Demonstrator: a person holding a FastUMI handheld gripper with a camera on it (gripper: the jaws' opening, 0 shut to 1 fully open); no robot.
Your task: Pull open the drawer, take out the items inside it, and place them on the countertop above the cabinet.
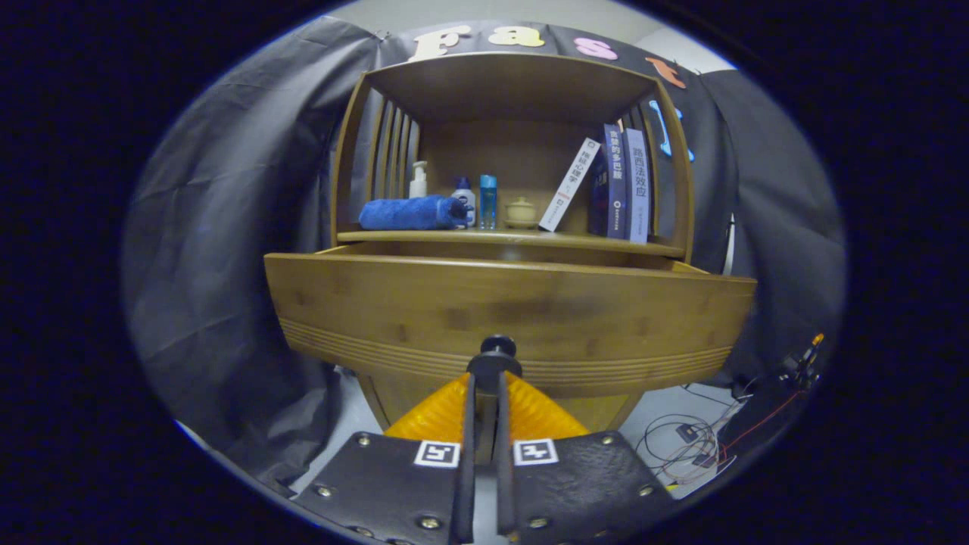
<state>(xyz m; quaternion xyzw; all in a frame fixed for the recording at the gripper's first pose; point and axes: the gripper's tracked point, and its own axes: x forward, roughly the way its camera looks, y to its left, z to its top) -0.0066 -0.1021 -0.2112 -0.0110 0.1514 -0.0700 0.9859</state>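
The gripper [485,372] is closed on the drawer's black knob [496,350], seemingly pinching it from both sides. The wooden drawer [515,310] stands out from the cabinet [515,91].

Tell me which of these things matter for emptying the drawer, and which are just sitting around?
Part of the job:
drawer, pulled partly out
knob, with the gripper shut on it
countertop

Just lying about:
blue towel
bottles
small pot
books
cables on the floor

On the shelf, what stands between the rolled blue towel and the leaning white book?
In the gripper view: a white bottle with blue cap, a blue bottle and a small lidded jar.
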